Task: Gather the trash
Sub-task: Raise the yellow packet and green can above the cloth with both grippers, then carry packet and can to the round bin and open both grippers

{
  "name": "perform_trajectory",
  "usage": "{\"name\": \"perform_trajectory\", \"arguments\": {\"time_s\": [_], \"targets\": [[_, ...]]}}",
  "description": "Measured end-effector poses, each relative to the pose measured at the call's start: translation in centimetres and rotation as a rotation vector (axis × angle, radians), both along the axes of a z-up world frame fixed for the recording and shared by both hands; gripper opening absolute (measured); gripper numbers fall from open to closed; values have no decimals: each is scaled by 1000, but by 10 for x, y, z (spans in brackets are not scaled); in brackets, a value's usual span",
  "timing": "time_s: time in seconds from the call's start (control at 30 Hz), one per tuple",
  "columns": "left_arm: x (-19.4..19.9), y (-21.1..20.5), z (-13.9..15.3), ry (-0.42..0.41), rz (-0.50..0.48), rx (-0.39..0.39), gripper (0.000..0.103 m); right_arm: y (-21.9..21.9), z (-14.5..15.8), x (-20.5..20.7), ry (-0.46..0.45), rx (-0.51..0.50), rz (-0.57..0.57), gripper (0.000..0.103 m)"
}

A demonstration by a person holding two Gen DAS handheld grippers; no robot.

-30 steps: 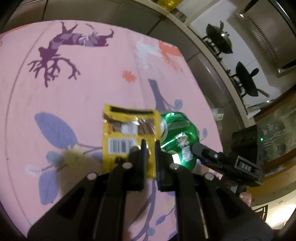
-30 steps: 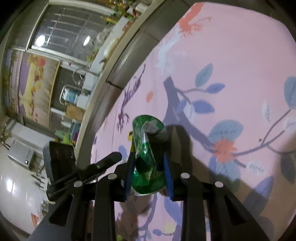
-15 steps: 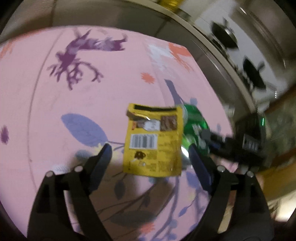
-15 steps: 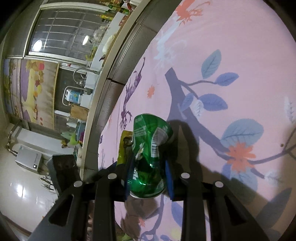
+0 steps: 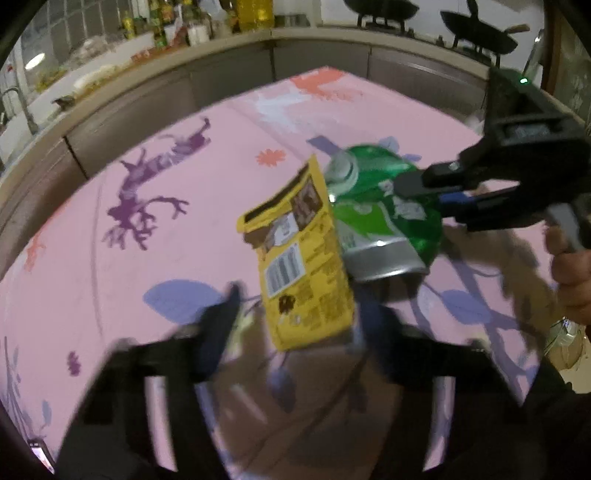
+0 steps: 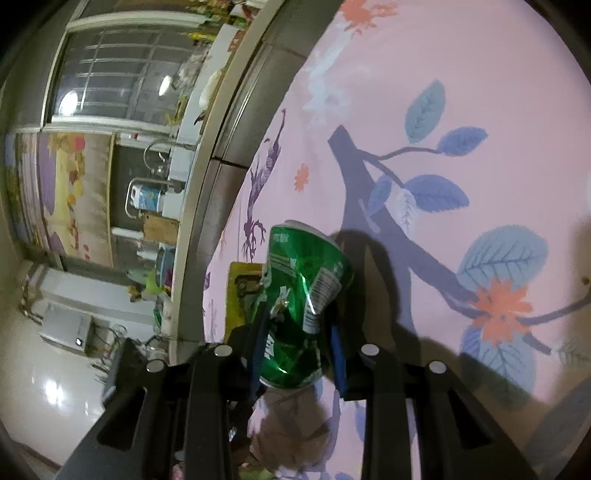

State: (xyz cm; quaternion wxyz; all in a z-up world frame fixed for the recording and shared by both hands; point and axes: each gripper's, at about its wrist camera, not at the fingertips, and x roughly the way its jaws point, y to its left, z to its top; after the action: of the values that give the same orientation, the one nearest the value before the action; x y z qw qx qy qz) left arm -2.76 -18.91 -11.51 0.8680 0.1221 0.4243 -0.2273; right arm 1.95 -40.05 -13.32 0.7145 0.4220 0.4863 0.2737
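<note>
A crushed green can (image 5: 384, 218) is gripped by my right gripper (image 5: 417, 192), which is shut on it above the pink flowered tablecloth (image 5: 147, 229). In the right wrist view the can (image 6: 303, 310) sits between the two fingers of that gripper (image 6: 295, 354). A yellow snack wrapper (image 5: 303, 258) leans against the can, between the spread fingers of my left gripper (image 5: 299, 306), which is open and blurred. The wrapper also shows behind the can in the right wrist view (image 6: 240, 295).
A grey counter edge (image 5: 184, 74) with bottles and jars runs behind the table. Black woks (image 5: 476, 33) sit on a stove at the back right. The person's hand (image 5: 572, 273) holds the right gripper's handle.
My left gripper opened and let go of the yellow wrapper, then drew back. The right gripper stayed shut on the can and lifted it slightly; the wrapper now tilts against the can.
</note>
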Motion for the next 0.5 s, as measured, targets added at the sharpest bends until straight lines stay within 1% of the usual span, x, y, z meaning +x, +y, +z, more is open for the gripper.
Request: {"name": "perform_trajectory", "arguments": {"time_s": [0.03, 0.07, 0.1, 0.13, 0.2, 0.33, 0.4, 0.47, 0.5], "targets": [[9, 1, -4, 32, 12, -22, 20, 0, -2, 1, 4, 10, -4, 28], [13, 4, -4, 35, 28, -39, 14, 0, -1, 1, -8, 12, -4, 26], [15, 5, -4, 29, 36, -48, 5, 1, 0, 0, -27, 17, -8, 20], [17, 9, 0, 20, 46, -59, 3, 1, 2, 0, -43, 37, -8, 13], [18, 12, 4, 32, 43, -92, 2, -1, 6, -1, -69, 68, -16, 7], [25, 15, 17, 51, 43, -161, 1, -10, 16, -1, -99, 82, -50, 5], [28, 12, 23, 67, 42, -198, 1, -26, 18, -3, -107, 108, -80, 5], [33, 2, 32, 81, 24, -238, 1, -41, 22, -7, -123, 114, -110, 5], [35, -3, 35, 80, 17, -244, 1, -49, 25, -8, -131, 113, -125, 5]]}}
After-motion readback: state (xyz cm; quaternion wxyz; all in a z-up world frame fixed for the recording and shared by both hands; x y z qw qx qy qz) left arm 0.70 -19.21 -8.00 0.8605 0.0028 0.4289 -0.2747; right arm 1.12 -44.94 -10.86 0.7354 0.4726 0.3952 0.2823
